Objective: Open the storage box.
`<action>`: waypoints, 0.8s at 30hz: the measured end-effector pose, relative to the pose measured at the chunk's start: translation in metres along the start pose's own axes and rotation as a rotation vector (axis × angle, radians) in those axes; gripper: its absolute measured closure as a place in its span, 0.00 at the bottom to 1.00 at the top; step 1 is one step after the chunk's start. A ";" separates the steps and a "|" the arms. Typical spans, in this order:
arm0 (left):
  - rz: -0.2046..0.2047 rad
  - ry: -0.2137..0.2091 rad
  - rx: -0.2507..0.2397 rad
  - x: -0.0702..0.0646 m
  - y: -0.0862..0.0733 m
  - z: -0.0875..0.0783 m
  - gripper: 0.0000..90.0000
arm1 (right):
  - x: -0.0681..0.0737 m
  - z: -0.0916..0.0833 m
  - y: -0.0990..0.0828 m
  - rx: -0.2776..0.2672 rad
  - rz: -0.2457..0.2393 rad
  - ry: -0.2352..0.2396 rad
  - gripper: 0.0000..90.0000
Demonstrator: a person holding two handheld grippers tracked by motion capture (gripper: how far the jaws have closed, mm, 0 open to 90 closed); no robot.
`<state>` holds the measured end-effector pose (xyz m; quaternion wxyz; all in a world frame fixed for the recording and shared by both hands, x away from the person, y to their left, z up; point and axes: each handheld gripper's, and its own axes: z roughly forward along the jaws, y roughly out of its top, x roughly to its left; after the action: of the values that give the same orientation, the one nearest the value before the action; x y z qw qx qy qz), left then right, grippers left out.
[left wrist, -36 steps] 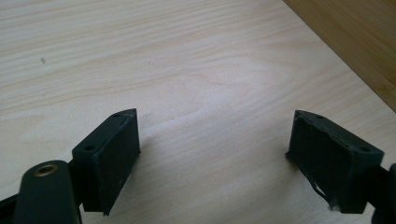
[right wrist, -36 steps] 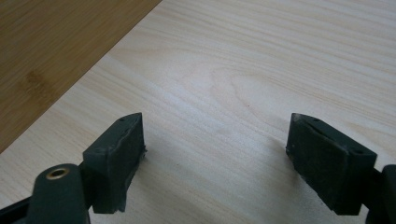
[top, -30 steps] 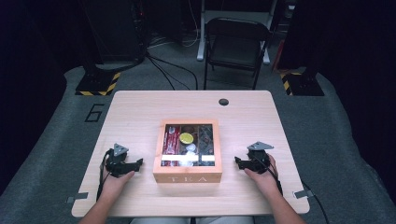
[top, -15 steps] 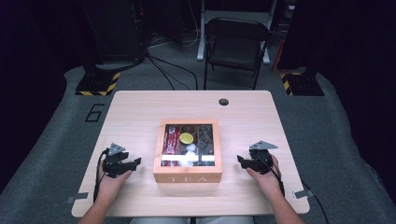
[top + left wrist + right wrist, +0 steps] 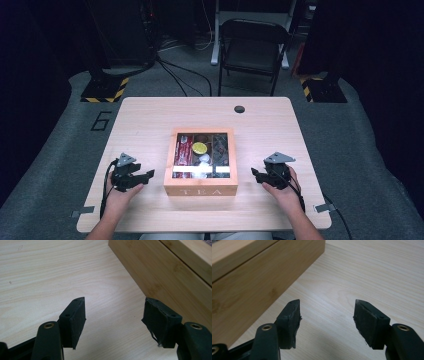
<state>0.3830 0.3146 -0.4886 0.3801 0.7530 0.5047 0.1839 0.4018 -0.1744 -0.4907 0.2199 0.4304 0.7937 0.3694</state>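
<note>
A wooden tea box [image 5: 201,189] with a glass lid and "TEA" on its front stands mid-table; sachets and a yellow round item show under the glass. My left gripper [image 5: 149,175] hovers just left of the box, pointing at it. In the left gripper view the box's side wall [image 5: 170,272] lies beyond the gripper [image 5: 113,312], whose jaws have just been closing partway with nothing between them. My right gripper [image 5: 255,174] mirrors it on the right. It [image 5: 327,312] has also narrowed with nothing between its jaws, beside the box wall [image 5: 257,277].
The light wooden table [image 5: 150,120] has a round cable hole [image 5: 239,109] near its far edge. A dark folding chair [image 5: 252,47] stands behind the table. Stands with yellow-black striped bases [image 5: 104,90] and cables lie on the grey floor.
Both hands have lifted slightly off the table, and each gripper's jaws stand narrower than a second ago. The tea box has not moved.
</note>
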 end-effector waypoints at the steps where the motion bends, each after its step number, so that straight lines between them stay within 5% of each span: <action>1: 0.006 -0.006 0.001 0.000 0.001 -0.001 0.38 | 0.001 0.000 0.001 -0.007 0.007 0.007 0.42; 12: 0.046 -0.033 -0.011 -0.009 0.004 -0.016 0.40 | 0.012 -0.015 0.011 -0.042 -0.016 0.065 0.44; 16: 0.006 -0.084 -0.017 -0.012 0.006 -0.019 0.39 | 0.017 -0.020 0.014 -0.048 -0.001 0.082 0.44; 21: 0.028 -0.081 0.000 -0.019 0.010 -0.018 0.39 | 0.021 -0.026 0.019 -0.050 -0.034 0.076 0.44; 24: 0.075 -0.066 0.005 -0.024 0.015 -0.022 0.39 | 0.024 -0.031 0.022 -0.041 -0.044 0.073 0.44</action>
<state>0.3676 0.2980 -0.4609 0.3876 0.7781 0.4635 0.1718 0.3804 -0.1585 -0.4547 0.2078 0.3945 0.8027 0.3960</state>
